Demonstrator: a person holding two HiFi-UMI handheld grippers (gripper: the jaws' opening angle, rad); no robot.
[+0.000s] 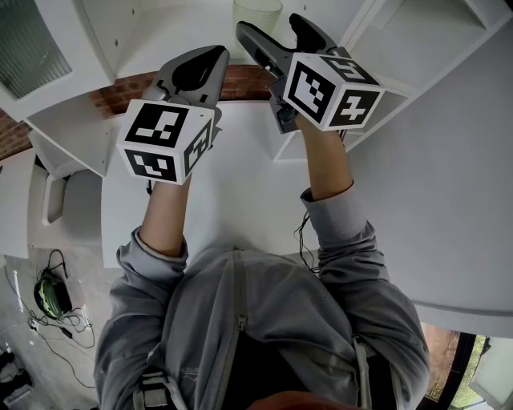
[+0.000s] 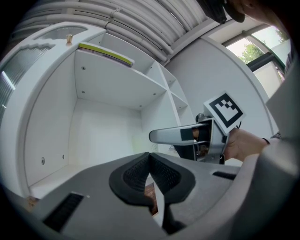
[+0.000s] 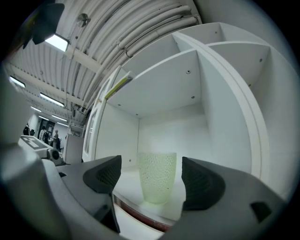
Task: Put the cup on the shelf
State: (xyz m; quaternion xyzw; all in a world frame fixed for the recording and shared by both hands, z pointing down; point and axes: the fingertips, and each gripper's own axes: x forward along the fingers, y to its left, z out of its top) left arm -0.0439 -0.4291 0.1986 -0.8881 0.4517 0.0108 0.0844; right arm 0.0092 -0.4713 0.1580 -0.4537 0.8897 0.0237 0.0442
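A pale green dotted cup [image 3: 158, 176] stands upright on the white shelf's floor [image 3: 136, 197], near its front edge. In the head view the cup [image 1: 258, 16] shows at the top edge. My right gripper [image 3: 152, 180] is open, with its jaws wide apart on either side of the cup and clear of it. From above, the right gripper [image 1: 274, 32] reaches into the shelf bay [image 1: 176, 32]. My left gripper [image 1: 196, 70] hangs to the left of it, shut on nothing [image 2: 150, 171]. The left gripper view also shows the right gripper [image 2: 187, 136] from the side.
The white shelf unit has several bays; narrower ones [image 1: 417, 40] lie to the right. A thin yellow-green item [image 2: 105, 52] lies on an upper shelf. A white table [image 1: 240, 192] runs below the grippers. Cables and a headset [image 1: 52, 296] lie on the floor, left.
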